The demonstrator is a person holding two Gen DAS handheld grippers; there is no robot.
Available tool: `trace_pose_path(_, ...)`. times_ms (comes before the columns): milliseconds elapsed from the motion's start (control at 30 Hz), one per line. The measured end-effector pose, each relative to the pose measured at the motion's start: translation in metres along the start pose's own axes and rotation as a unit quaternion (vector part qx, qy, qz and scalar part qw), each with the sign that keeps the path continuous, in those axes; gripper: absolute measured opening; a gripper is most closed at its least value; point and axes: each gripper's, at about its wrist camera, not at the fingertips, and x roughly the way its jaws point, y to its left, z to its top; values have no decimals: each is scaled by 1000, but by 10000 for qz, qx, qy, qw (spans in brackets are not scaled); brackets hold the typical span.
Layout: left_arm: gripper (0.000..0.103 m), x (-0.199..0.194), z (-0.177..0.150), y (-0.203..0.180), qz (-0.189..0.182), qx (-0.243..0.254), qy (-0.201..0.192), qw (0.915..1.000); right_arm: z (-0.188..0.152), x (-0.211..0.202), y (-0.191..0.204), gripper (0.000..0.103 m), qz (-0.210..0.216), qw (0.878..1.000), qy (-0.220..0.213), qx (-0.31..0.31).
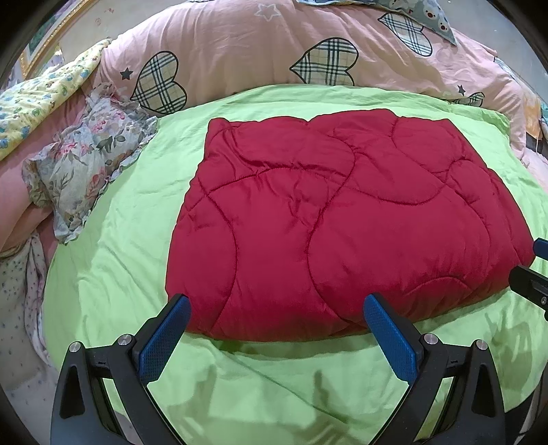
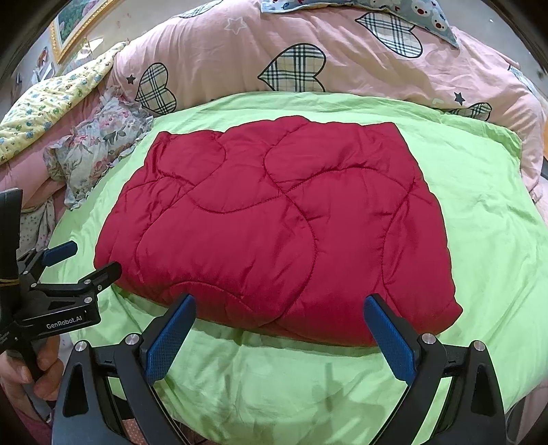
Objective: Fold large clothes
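Left gripper (image 1: pixel 276 301): jaws spread wide, nothing between them. Its blue textured pads (image 1: pixel 164 339) hover at the near edge of the folded red quilted garment (image 1: pixel 342 219) — whether the tips touch the fabric cannot be told. In the right wrist view the same gripper (image 2: pixel 84 256) shows at the far left, side-on, fingers parted, tips just beside the garment's near-left corner; a hand (image 2: pixel 27 373) is wrapped round its black handle.

Right gripper (image 2: pixel 280 301): jaws likewise wide, empty. Pads (image 2: pixel 390 339) sit over the garment's near hem, toward its right half. From the left wrist view only its fingertips (image 1: pixel 534 270) show at the right edge, beside the garment's near-right corner.

The garment lies flat as a thick, roughly rectangular bundle with curved stitch lines across the top — centred on a bright green sheet (image 1: pixel 130 260) that is spread over the bed. Green shows on all four sides of it.

Outward from there:
- a pink duvet with plaid heart patches (image 1: pixel 239 58) is bunched along the far edge of the green sheet;
- a frilled floral cushion (image 1: pixel 85 161) at far left, its corner overlapping the green sheet;
- a yellow flower-print quilt (image 1: pixel 37 99) beyond the cushion;
- a gilt picture frame (image 2: pixel 73 24) on the wall, upper left.
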Motion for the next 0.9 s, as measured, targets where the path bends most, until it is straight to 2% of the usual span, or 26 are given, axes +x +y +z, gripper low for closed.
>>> trace_pose_path(900, 102, -1, 4, -5, 34, -31, -18, 10000, 5, -2, -5, 99, 12, 10000, -24, 41)
